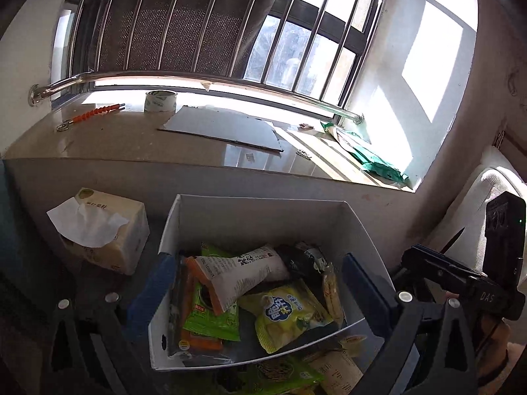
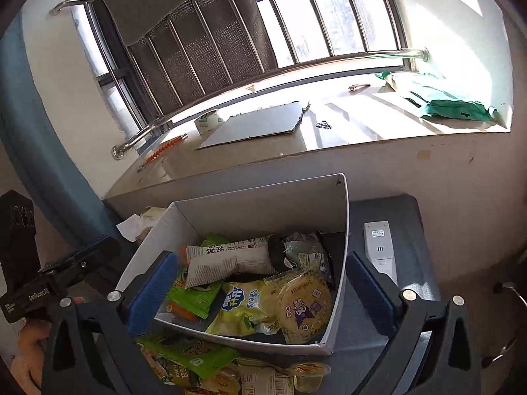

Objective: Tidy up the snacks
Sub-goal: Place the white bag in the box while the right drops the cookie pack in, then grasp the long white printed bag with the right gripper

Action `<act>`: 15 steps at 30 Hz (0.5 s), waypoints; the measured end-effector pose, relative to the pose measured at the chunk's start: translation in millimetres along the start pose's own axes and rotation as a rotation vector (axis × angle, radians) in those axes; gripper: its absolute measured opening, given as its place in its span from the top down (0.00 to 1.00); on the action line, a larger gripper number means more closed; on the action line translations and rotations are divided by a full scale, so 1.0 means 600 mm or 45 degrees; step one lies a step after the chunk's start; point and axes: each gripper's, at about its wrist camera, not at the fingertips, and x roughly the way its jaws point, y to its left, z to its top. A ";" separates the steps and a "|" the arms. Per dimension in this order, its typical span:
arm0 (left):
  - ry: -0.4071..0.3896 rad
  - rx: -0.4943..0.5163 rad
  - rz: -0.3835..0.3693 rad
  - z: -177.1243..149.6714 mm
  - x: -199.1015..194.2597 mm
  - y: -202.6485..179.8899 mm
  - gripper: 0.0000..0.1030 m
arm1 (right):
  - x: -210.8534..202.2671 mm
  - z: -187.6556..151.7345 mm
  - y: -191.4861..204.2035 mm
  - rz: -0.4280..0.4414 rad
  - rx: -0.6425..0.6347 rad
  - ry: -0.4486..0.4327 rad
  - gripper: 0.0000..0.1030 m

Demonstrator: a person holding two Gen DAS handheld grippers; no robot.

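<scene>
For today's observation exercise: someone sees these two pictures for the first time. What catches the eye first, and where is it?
First, the white box in the middle, between the open fingers of both grippers, heaped with snack packets, a yellow chip bag near its front wall. More packets lie outside, in front of it. Behind, the sunlit windowsill holds a grey board and a tape roll.

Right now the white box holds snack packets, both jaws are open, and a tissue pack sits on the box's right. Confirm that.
One detail is wrong: the tissue pack sits to the left of the white box, as the left wrist view shows. The rest holds: snack packets lie in the box, and the left gripper and right gripper both have open jaws.
</scene>
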 end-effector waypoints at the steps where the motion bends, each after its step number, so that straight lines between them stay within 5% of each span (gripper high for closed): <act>1: -0.008 0.019 0.001 -0.007 -0.010 -0.002 0.00 | -0.011 -0.007 0.004 0.026 -0.012 -0.011 0.00; 4: -0.014 0.067 0.002 -0.039 -0.040 -0.005 0.00 | -0.044 -0.037 0.018 0.101 -0.059 -0.023 0.00; 15: 0.009 0.130 -0.009 -0.190 -0.138 -0.002 0.00 | -0.132 -0.188 0.038 0.038 -0.143 -0.047 0.00</act>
